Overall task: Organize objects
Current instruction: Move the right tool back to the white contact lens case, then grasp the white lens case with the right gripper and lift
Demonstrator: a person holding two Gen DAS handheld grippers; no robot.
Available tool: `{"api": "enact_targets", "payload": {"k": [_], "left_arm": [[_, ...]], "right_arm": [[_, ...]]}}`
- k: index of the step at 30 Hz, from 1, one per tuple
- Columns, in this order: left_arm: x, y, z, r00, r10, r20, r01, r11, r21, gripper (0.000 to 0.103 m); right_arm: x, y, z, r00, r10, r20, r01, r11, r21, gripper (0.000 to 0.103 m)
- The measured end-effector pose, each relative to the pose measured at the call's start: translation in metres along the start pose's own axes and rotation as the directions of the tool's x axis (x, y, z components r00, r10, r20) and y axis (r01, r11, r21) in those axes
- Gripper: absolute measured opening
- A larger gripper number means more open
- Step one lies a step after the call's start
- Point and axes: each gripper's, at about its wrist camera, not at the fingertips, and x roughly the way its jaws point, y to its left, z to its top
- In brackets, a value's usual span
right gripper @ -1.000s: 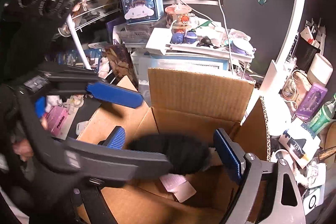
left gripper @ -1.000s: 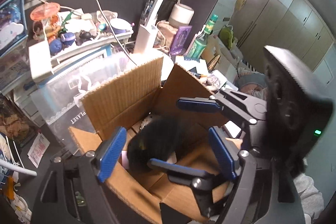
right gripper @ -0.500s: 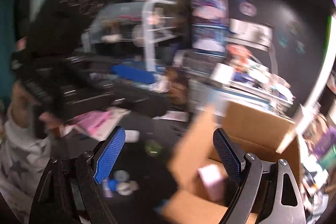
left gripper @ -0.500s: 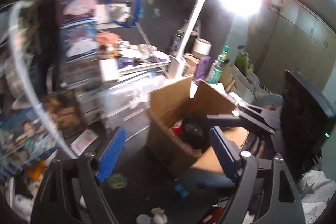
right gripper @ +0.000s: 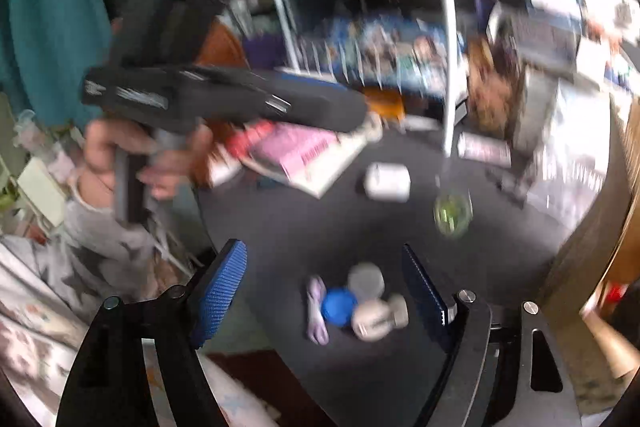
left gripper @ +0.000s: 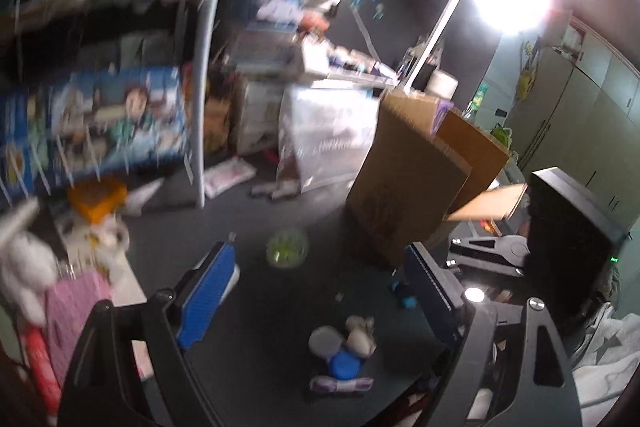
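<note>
My left gripper (left gripper: 320,287) stands open over the dark tabletop (left gripper: 256,315), nothing between its blue pads. Ahead of it lies a small toy cluster (left gripper: 344,355): a grey disc, a blue ball, a beige figure and a purple strip. A green round thing (left gripper: 288,247) sits further off. My right gripper (right gripper: 320,287) hangs above the same toy cluster (right gripper: 352,303). Its jaws are closing and the pads touch nothing. The cardboard box (left gripper: 408,171) stands to the right; its inside is hidden.
A hand (right gripper: 120,155) holds my left gripper (right gripper: 344,103) at the upper left of the right wrist view. A pink book (right gripper: 304,151), a small white box (right gripper: 388,183) and a wire shelf post (left gripper: 200,107) crowd the table's far side. Both views are blurred.
Both grippers have swung left, away from the open box with the black furry thing in it, and now face the tabletop toys. The right jaws have narrowed slightly.
</note>
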Motion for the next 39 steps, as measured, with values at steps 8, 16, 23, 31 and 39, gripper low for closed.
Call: {"api": "enact_targets", "payload": {"k": [8,16,23,31,39], "left_arm": [[0.02,0.01,-0.034,0.999,-0.039,-0.019,0.038,0.998,-0.054,0.084],[0.029,0.01,-0.041,0.998,-0.038,-0.05,0.035,0.998,-0.058,0.084],[0.033,0.007,-0.041,0.997,-0.039,-0.071,0.035,0.998,-0.05,0.084],[0.04,0.002,-0.039,0.991,-0.064,-0.118,0.059,0.997,-0.04,0.084],[0.044,-0.01,-0.027,0.97,-0.175,-0.168,0.168,0.984,-0.055,0.084]], "right_arm": [[0.034,-0.038,-0.04,0.989,-0.056,-0.138,0.062,0.997,0.04,0.067],[0.049,-0.035,-0.046,0.981,-0.09,-0.171,0.083,0.995,-0.051,0.057],[0.056,-0.03,-0.042,0.976,-0.135,-0.173,0.115,0.986,-0.121,0.039],[0.05,-0.026,-0.039,0.977,-0.16,-0.142,0.139,0.98,-0.144,0.038],[0.021,-0.005,-0.013,0.977,-0.212,-0.03,0.202,0.958,-0.204,0.038]]}}
